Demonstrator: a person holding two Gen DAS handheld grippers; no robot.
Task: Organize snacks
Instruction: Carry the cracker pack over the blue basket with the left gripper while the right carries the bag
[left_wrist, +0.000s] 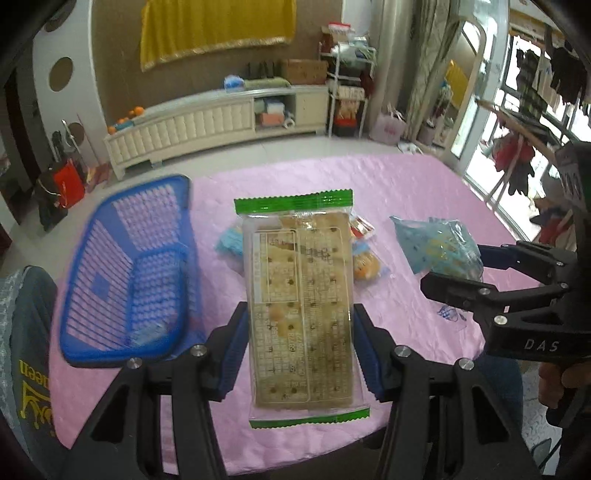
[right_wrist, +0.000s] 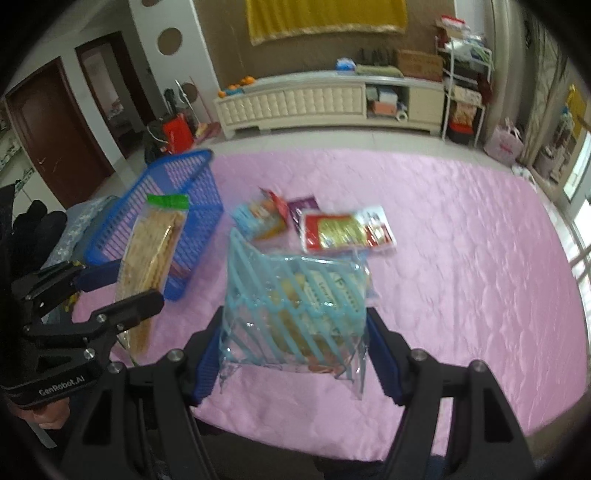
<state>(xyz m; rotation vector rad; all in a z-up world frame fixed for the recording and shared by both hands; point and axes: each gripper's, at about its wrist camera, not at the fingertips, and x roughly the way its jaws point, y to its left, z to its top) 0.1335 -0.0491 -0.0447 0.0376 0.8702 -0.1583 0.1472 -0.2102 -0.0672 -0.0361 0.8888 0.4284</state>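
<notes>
**A:** Why lift both packs at once?

**B:** I judge it saves a trip to the blue basket (left_wrist: 125, 273). My left claw (left_wrist: 301, 354) pinches the flat, stiff cracker pack (left_wrist: 301, 295) just right of the basket; my right claw (right_wrist: 291, 354) grips the crinkly blue-striped bag (right_wrist: 295, 302), further right.

**A:** And the basket?

**B:** Slatted plastic on the pink quilted bench (right_wrist: 461, 240).

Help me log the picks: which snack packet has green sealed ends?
The long cracker packet clamped in the left gripper. Its end seals are green; the right gripper holds a clear bag with light-blue stripes, and the red packet lies on the table.
</notes>
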